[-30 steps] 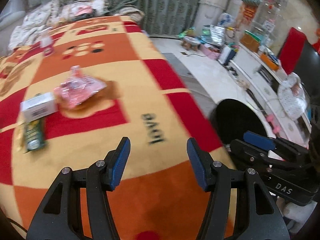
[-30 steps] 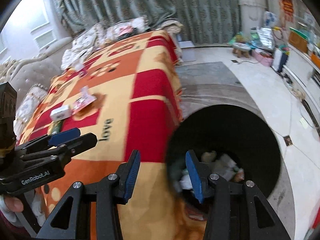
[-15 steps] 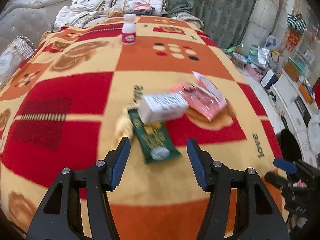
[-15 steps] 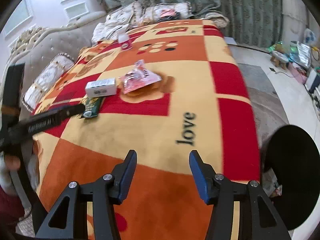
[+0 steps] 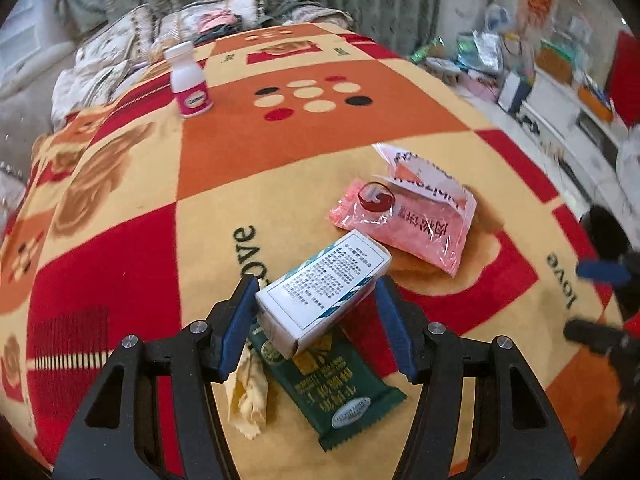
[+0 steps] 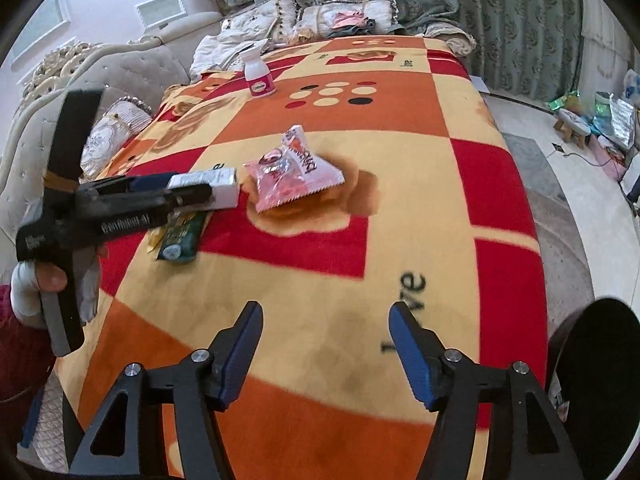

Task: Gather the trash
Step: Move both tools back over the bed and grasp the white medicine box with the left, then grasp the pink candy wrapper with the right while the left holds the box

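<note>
My left gripper is open with its jaws either side of a white printed box, which rests on a green snack wrapper. A crumpled yellow scrap lies beside the wrapper. A pink packet lies just beyond the box. A white and pink bottle stands far back. In the right wrist view my right gripper is open and empty above the blanket; the box, the wrapper, the packet and the bottle show ahead of it.
The trash lies on a red, orange and yellow blanket. A black bin stands on the floor at the right edge, also seen from the left wrist. Cushions lie at the far end. Floor clutter lies at the right.
My left gripper has swung from the bin side and come down around the white box. My right gripper has turned from the bin toward the blanket.
</note>
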Demonstrator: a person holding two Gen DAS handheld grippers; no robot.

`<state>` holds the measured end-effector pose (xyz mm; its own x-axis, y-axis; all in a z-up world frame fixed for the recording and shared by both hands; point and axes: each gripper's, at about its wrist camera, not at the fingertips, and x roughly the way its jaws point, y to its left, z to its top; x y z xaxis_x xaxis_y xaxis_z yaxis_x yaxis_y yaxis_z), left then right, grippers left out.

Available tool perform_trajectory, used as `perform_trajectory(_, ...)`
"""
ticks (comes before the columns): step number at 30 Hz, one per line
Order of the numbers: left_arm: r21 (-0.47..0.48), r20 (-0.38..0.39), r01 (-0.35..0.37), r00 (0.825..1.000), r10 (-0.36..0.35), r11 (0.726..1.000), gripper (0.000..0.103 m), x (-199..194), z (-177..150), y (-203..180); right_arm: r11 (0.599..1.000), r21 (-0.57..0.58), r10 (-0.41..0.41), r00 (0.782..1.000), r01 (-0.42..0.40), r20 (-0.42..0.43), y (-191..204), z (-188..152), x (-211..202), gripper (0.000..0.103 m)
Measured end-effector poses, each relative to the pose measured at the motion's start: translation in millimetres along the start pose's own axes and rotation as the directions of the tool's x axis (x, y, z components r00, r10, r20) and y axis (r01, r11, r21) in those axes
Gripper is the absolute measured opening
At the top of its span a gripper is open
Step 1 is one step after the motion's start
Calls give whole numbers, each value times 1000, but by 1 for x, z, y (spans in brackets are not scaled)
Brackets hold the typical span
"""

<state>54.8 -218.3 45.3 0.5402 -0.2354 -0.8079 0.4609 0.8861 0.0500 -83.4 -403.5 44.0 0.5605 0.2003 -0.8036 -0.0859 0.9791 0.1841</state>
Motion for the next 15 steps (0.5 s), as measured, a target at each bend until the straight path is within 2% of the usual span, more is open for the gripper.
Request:
perform_trajectory(1,3,-5,-10,1000,10,1000,47,1,0,0,1000,-5,1,1000,-1,2,-1,5,3,65)
perform_trajectory(4,-36,7,24,1000,-24,999,41,-3,-1,6,999,-38,9,1000,-8,11,2,26,14,70)
perform_trajectory(6,-73,18,37,999,-36,997,39,-10,-4,11,997,-72,7,1000,-6,13,8,43,25,80)
perform_trajectory(11,-204,37,65,998,-58,977,38,-27,-14,30,991,-135,2,1000,0,9,22,79,58,80)
perform_trajectory(15,-258,49,73,997,-63,963,38,-38,-24,34,982,-191,4,999,-11,-33,34,97,90,81)
